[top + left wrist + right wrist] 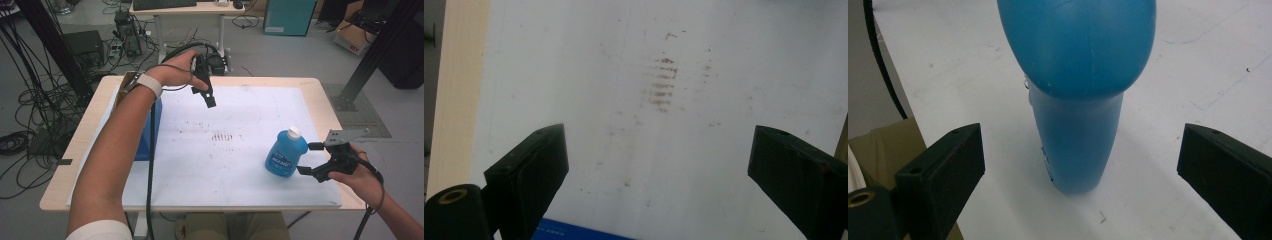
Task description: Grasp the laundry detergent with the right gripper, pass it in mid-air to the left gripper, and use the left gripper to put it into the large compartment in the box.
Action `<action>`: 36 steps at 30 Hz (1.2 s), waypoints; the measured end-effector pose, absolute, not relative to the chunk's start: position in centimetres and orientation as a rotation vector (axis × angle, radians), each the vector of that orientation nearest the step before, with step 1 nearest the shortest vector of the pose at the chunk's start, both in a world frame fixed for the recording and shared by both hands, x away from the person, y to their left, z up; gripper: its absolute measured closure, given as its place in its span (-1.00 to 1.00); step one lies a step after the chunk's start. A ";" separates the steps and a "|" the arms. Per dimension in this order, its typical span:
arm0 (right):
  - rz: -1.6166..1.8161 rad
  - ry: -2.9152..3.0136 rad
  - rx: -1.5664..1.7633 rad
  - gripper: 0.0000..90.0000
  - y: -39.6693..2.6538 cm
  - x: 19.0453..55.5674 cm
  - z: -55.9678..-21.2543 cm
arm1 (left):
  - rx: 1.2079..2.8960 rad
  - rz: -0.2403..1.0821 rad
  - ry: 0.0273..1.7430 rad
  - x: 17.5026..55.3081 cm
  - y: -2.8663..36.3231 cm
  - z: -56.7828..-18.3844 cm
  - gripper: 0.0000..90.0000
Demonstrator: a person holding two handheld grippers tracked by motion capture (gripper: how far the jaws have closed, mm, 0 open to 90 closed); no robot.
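Risk: right gripper (306,158), jaws wide open beside the upright blue bottle (285,152) at lower right, could topple it; left gripper (209,99) is open, empty.

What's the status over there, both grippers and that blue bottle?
Left gripper open, raised over the far side of the white board. Right gripper open beside the upright blue bottle, not touching. Nothing between them.

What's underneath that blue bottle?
The blue bottle stands upright on a white board that covers the wooden table. The patch of board right under its base is hidden, so any marks there can't be seen.
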State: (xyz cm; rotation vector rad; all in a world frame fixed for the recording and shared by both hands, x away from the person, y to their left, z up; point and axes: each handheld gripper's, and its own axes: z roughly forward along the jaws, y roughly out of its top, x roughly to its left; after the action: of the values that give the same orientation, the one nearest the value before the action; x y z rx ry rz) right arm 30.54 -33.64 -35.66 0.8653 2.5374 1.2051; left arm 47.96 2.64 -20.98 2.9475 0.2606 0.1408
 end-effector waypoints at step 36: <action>1.222 2.532 0.858 -0.88 -33.6 30.5 -35.9 | 2.952 0.145 0.257 48.0 2.7 -21.0 -0.79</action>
State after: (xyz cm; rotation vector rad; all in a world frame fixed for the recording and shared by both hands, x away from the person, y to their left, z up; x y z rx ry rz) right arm 30.55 -33.55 -35.93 0.8583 2.5321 1.2217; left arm 48.01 2.72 -21.00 2.9517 0.2567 0.1448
